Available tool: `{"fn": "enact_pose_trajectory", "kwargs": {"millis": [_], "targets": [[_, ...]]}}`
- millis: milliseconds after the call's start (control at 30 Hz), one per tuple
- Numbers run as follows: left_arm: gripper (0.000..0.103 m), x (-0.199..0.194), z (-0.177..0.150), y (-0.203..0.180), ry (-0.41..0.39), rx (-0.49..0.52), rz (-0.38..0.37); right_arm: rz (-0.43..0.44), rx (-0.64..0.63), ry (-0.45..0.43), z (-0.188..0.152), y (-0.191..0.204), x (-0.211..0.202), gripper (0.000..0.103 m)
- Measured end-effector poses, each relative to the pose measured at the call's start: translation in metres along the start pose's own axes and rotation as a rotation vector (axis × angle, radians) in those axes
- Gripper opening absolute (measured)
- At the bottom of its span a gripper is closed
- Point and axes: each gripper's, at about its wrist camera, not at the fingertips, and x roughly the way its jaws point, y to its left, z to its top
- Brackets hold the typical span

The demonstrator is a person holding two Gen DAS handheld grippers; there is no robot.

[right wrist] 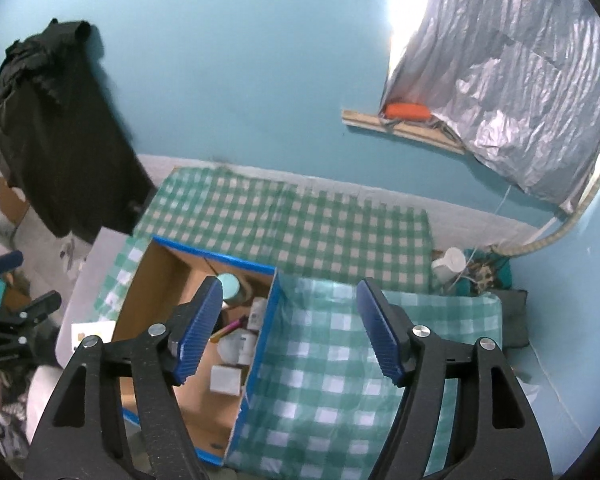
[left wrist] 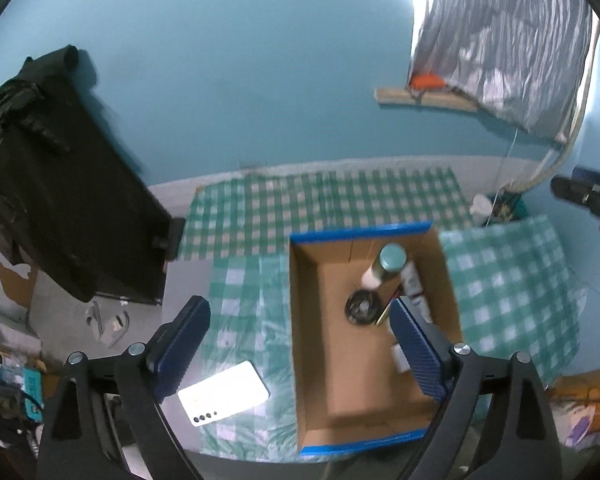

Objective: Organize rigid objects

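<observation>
I am holding both hand-held grippers, left and right, wide apart and empty above the cardboard box, where the can and small items are sitting. Next, I think, I am needing the white card lying beside it.

A brown cardboard box with blue-taped rims sits at lower centre of the left wrist view, on a green-and-white checked cloth. Inside it, a cylinder with a teal lid, a black round disc and small white items. A white card with black dots lies lower left. The wall is teal; upper right hangs crinkled silver sheeting above an orange object. Black fabric drapes at left. Both grippers have blue ribbed pads on black frames.
</observation>
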Motion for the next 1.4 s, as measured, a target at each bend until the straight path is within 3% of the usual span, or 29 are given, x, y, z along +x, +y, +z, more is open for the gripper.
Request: {"fn": "enact_pose_trajectory", "kwargs": {"millis": [100, 200, 433, 1400], "targets": [[0.094, -0.011, 0.004, -0.003, -0.048, 0.002, 0.016, 0.002, 0.015, -0.034, 0.001, -0.002, -0.006, 0.07], [0.102, -0.021, 0.007, -0.007, -0.097, 0.018, 0.032, -0.012, 0.025, -0.052, 0.001, -0.003, -0.01, 0.07], [0.102, -0.031, 0.011, -0.019, -0.14, 0.035, 0.025, -0.02, 0.029, -0.054, -0.002, -0.004, -0.012, 0.07], [0.102, -0.029, 0.006, -0.041, -0.08, 0.021, 0.069, -0.028, 0.035, -0.041, -0.007, -0.022, -0.013, 0.07]]}}
